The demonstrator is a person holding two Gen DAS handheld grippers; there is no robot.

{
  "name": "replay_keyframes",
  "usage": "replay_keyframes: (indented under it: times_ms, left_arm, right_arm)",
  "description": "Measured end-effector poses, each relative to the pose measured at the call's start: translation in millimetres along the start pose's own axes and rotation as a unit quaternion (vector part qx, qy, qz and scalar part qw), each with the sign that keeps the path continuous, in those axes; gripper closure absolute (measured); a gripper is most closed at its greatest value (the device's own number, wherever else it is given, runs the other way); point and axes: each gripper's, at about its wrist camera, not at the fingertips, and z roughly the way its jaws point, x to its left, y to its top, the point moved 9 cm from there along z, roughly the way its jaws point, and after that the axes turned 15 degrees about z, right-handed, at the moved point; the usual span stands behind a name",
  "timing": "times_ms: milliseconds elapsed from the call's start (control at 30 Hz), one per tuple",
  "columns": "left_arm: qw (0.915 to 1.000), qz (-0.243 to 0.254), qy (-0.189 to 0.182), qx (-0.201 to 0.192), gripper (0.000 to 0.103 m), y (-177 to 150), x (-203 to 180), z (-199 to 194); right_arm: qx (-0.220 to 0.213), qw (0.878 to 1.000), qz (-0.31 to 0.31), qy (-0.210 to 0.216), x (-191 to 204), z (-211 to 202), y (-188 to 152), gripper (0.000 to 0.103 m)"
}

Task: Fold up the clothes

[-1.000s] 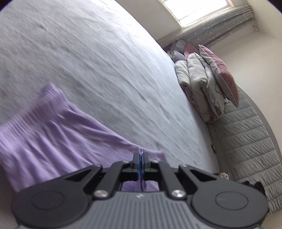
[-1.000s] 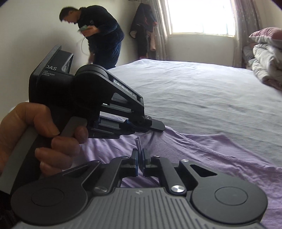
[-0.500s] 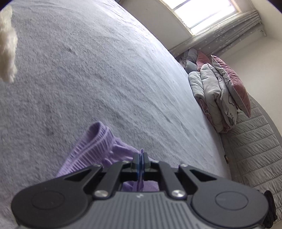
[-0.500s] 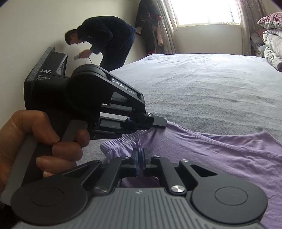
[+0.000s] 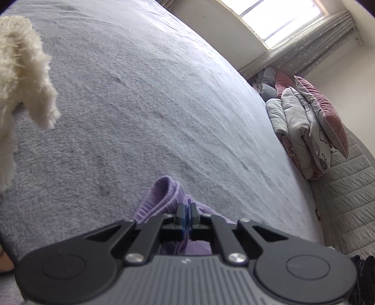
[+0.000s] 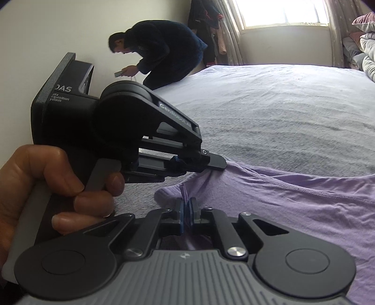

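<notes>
Left wrist view: the left gripper (image 5: 186, 212) pinches the purple garment (image 5: 164, 194) at 6 o'clock on the bed (image 5: 164, 105) — mostly hidden below. Right wrist view: the right gripper (image 6: 186, 211) clamps its edge too — garment spreading toward 3 o'clock.

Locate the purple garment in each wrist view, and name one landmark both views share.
Left wrist: purple garment at bottom centre, a ribbed fold bunched just ahead of the shut left claw.
Right wrist: it spreads across the lower right, pinched in the right claw at bottom centre.
Shared landmark: the window, top right in both views.
</notes>
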Motion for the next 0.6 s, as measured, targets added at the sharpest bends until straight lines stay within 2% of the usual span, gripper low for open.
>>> replay_keyframes:
  times_ms: [333, 600]
  left_arm:
    - [0.9999, -0.012, -0.003, -0.001, 0.100, -2.4, 9.7, -1.8]
    - [0.9995, -0.010, 0.023, -0.017, 0.100, 2.9, 14.3, -12.7]
  right_arm:
    - [0.031, 0.999, 0.006, 0.015, 6.3, 6.0, -12.4, 0.096]
    - [0.047, 0.998, 0.003, 0.030, 7.2, -9.4, -11.8, 0.095]
